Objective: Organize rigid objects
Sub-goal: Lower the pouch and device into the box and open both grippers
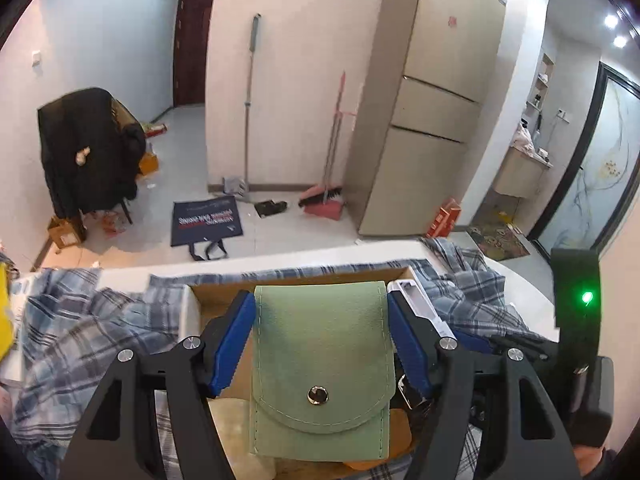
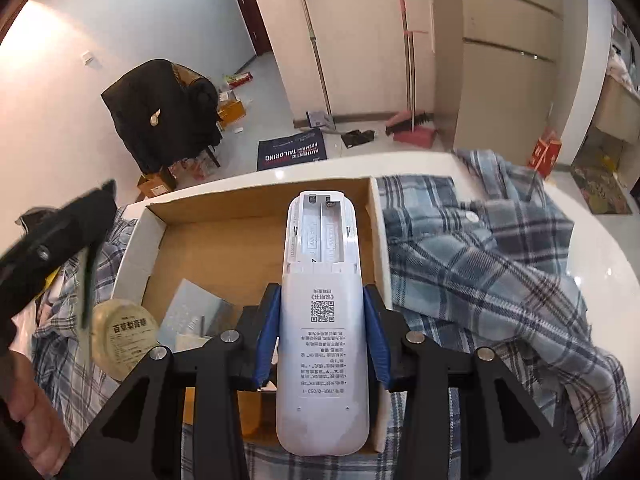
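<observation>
Green pouch [image 1: 322, 364] hides most of the cardboard box [image 1: 224, 292].

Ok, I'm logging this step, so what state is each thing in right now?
Pouch: flap snapped shut, held in left gripper, above the box.
Remote: back up, battery bay uncovered and empty, held in right gripper.
Box: open, partly filled.
Round tin: lid on, at the box's edge.
Shirt: crumpled on the table.
</observation>
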